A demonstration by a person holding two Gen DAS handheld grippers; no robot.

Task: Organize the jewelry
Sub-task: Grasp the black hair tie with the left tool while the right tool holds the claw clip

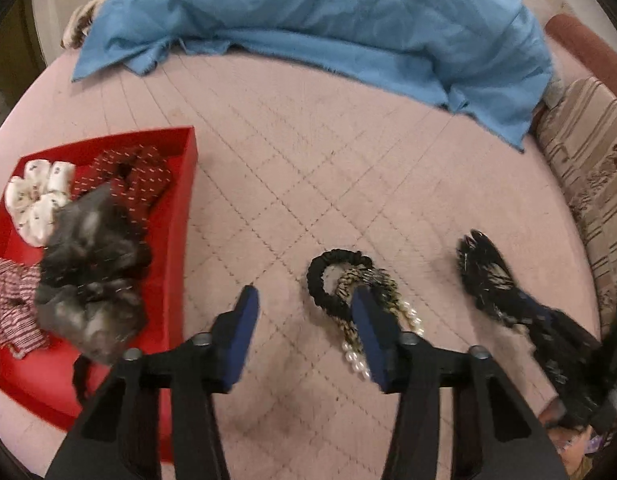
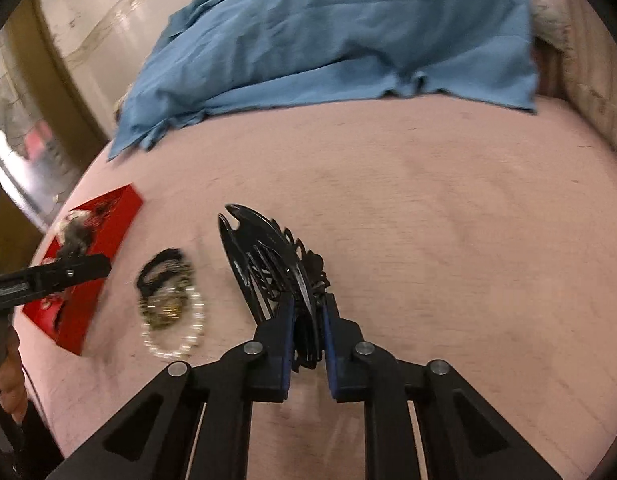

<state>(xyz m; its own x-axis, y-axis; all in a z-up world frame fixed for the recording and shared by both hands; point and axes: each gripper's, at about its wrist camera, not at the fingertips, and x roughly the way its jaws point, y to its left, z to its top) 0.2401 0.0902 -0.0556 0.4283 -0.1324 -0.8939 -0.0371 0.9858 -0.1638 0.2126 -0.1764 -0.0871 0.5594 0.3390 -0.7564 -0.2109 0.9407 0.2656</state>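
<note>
l claw (image 1: pixel 304 300) jaws wide apart | r claw (image 2: pixel 306 300) clamped, low over bed

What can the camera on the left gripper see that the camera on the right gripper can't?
Only the left wrist view shows the scrunchies one by one in the red tray: a white scrunchie, a dark red one and a striped one. It also shows the open left gripper.

Only the right wrist view shows the right gripper shut on the black hair clip up close.

Both show the blue cloth, the pearl bracelet and the black hair tie.
</note>
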